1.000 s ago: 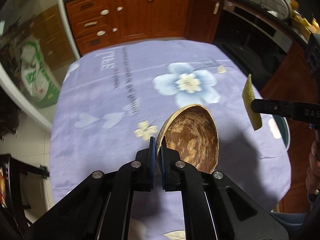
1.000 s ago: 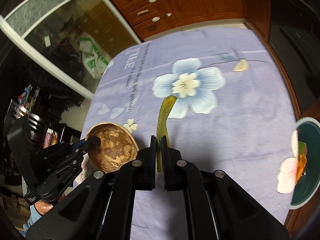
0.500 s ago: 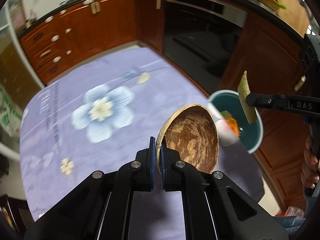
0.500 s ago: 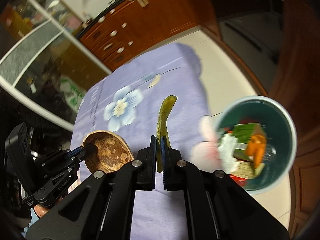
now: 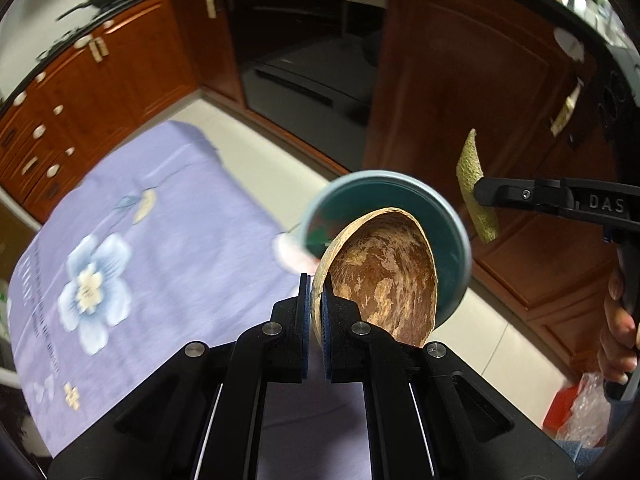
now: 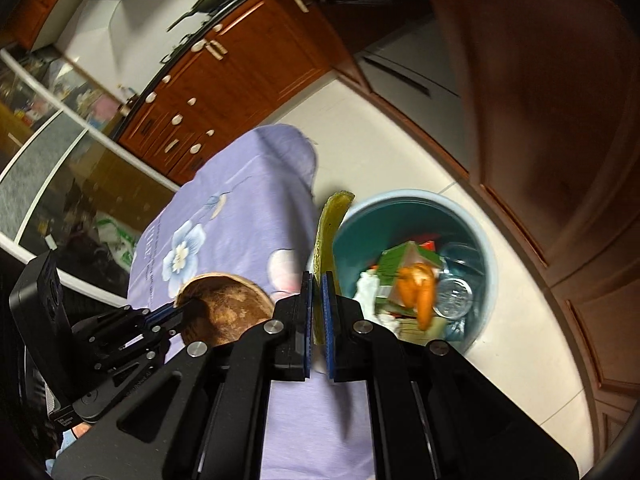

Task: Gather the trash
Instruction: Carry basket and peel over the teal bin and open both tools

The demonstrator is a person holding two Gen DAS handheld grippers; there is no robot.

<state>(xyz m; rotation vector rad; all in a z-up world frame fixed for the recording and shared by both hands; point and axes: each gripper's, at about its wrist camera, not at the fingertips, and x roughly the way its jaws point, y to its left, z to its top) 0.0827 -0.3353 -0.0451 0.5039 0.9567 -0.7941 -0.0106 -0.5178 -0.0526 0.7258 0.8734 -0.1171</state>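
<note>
Left gripper (image 5: 315, 304) is seen clenched on the rim of a coconut shell half (image 5: 384, 272), which is carried in the air at the edge of the surface (image 5: 160, 240) with the lilac flowered cloth, partly in front of the bin.

A miss could be produced here: the shell is wide and is held only by its thin rim, so it may swing or slip out and fall on the floor (image 6: 400, 152) beside the bin. If both pieces are let go together, one may be knocked aside by the other.

Further right, the right gripper (image 6: 318, 300) is closed on a strip of green melon rind (image 6: 328, 232), held near the bin's rim.

The teal bin (image 6: 486, 240) stands on the floor and is already well filled (a green carton (image 6: 400, 260), orange peel (image 6: 420, 292), a clear plastic bottle (image 6: 454, 300) and white paper can be made out).
</note>
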